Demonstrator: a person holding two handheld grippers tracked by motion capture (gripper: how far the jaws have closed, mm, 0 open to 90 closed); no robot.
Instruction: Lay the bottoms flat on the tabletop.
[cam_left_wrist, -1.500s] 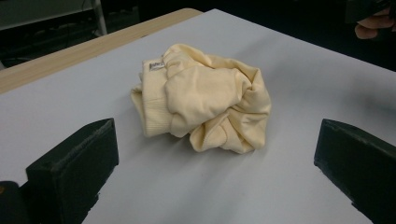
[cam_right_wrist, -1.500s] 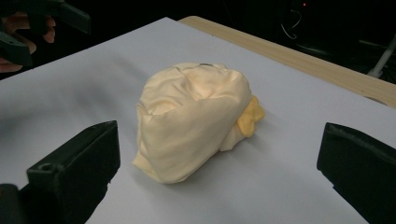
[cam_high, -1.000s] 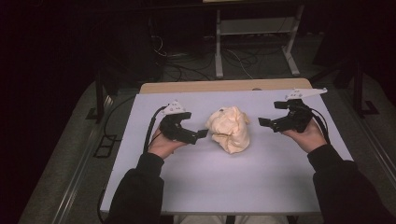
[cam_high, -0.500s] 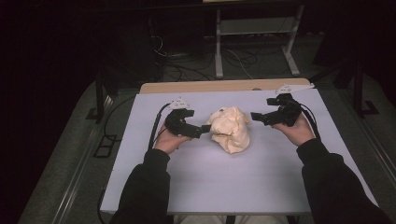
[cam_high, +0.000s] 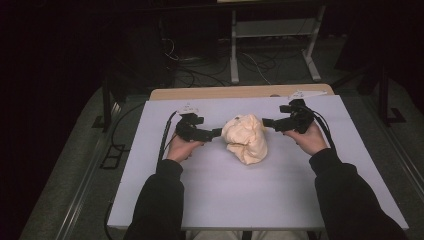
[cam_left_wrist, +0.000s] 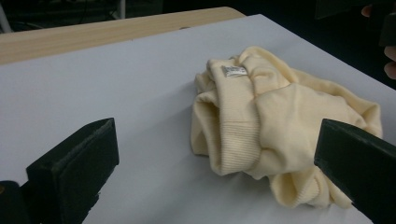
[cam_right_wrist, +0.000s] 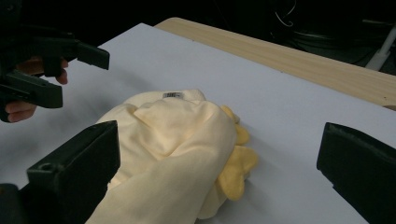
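Printing on the small label (cam_left_wrist: 233, 71) sewn to the crumpled cream garment (cam_left_wrist: 280, 126) is too small to read in either gripper view. The garment's type cannot be determined while bunched; its underside and inner folds are hidden. In the left gripper view, the lower frame edge cuts off both jaws, and the right edge crops the other hand (cam_left_wrist: 390, 56). Floor cables (cam_high: 200, 70) beyond the table (cam_high: 150, 150) are lost in darkness.

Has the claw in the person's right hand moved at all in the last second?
Yes. The right claw has slid inward from near the table's right edge toward the crumpled cream garment, and now sits just beside it.
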